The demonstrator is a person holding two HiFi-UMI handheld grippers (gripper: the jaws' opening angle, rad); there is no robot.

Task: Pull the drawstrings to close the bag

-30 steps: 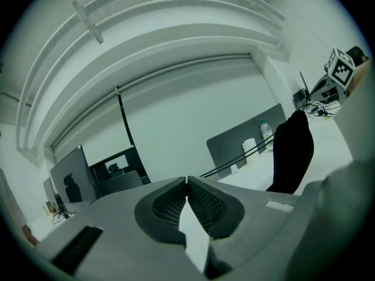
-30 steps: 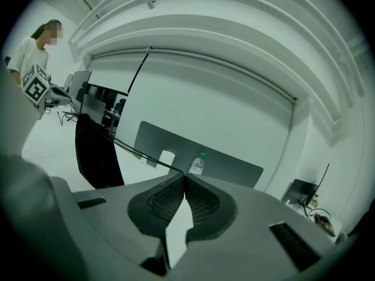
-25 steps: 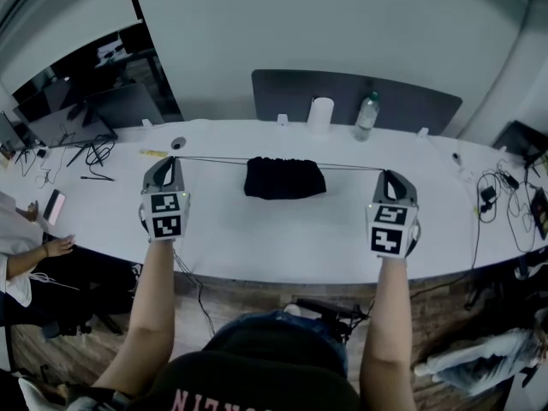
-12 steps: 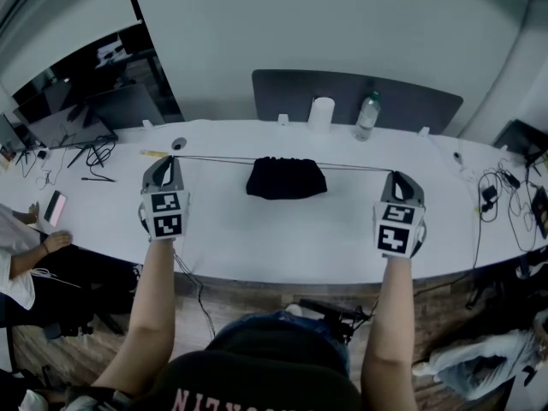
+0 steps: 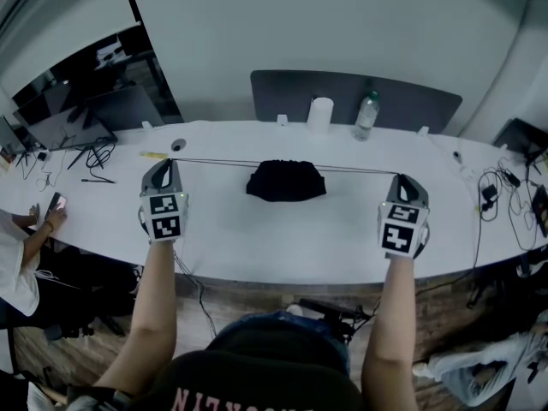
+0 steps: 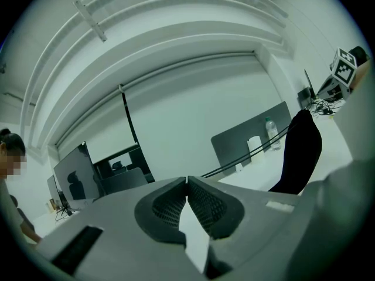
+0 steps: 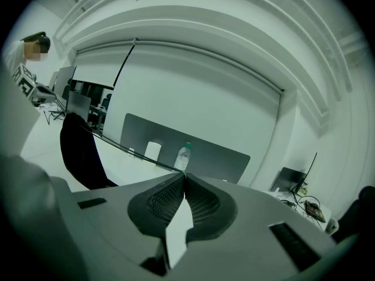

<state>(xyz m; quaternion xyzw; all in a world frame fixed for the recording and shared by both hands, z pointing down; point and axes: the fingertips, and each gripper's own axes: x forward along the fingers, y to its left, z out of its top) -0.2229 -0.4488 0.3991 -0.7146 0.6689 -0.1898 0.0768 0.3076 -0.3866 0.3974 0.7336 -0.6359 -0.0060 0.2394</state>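
On drawstrings [image 5: 214, 160], left tongs [image 6: 187, 181] and right tongs [image 7: 184, 177] tight.

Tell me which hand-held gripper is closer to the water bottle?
Right. The right hand-held gripper is in front of the water bottle, slightly to its right; the left hand-held gripper is far to its left, beyond the black bag.

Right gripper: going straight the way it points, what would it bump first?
Probably the clear plastic water bottle straight ahead; if it passes that, the dark grey divider panel behind. Depth is unclear.
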